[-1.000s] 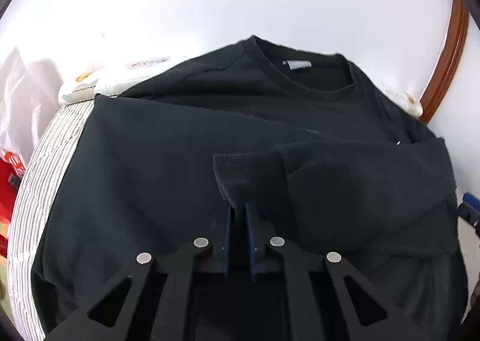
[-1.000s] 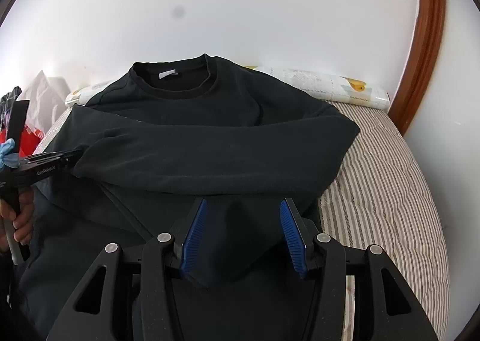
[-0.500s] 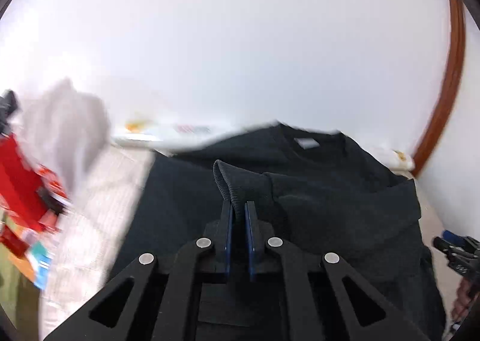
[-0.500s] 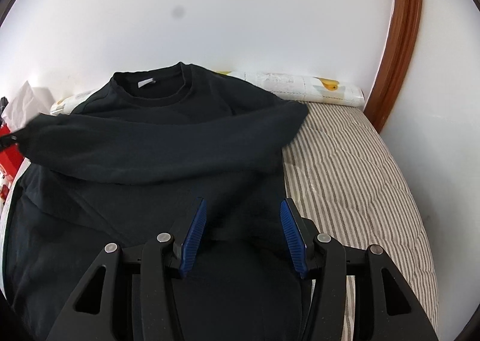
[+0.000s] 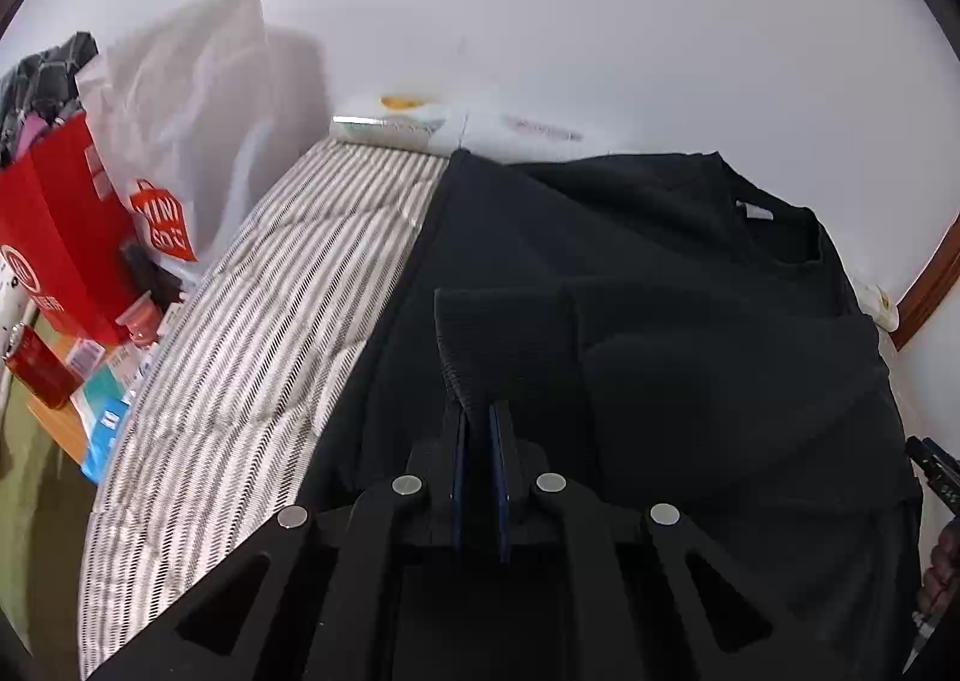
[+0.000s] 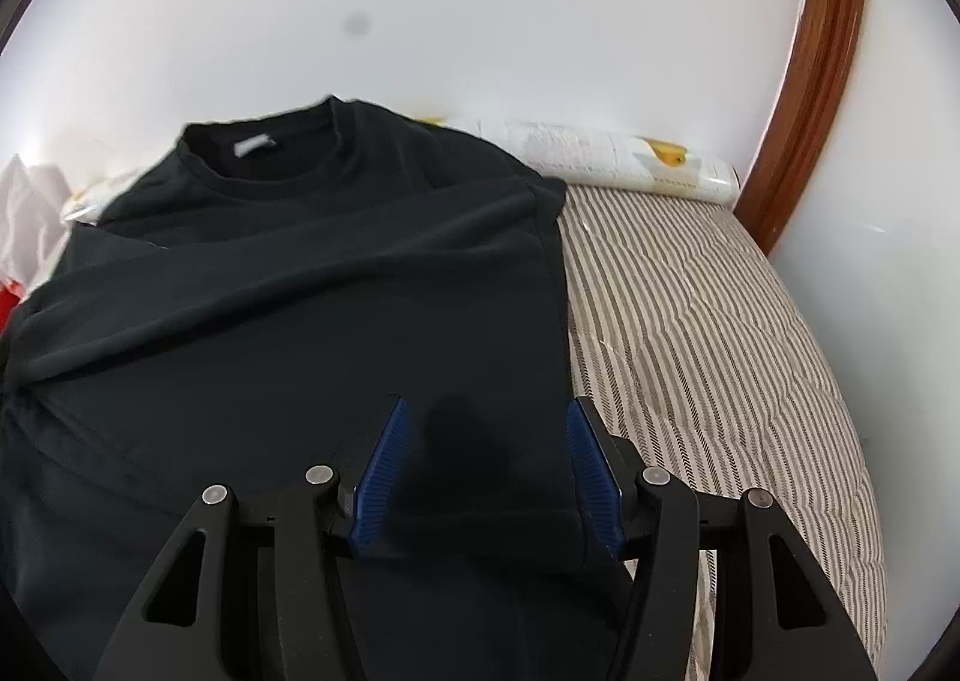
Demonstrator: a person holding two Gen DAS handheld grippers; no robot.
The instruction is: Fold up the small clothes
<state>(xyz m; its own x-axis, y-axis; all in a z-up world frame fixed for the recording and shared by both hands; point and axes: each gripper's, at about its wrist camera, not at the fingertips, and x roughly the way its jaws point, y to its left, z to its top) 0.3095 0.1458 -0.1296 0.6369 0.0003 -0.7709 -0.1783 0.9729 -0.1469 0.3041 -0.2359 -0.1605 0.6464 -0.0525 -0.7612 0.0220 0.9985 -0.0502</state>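
Left tool on ribbed cuff

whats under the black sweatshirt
The black sweatshirt lies on a striped mattress, which shows bare on either side. A sleeve is folded across its front, covering the chest. Anything else under the body is hidden by the fabric.
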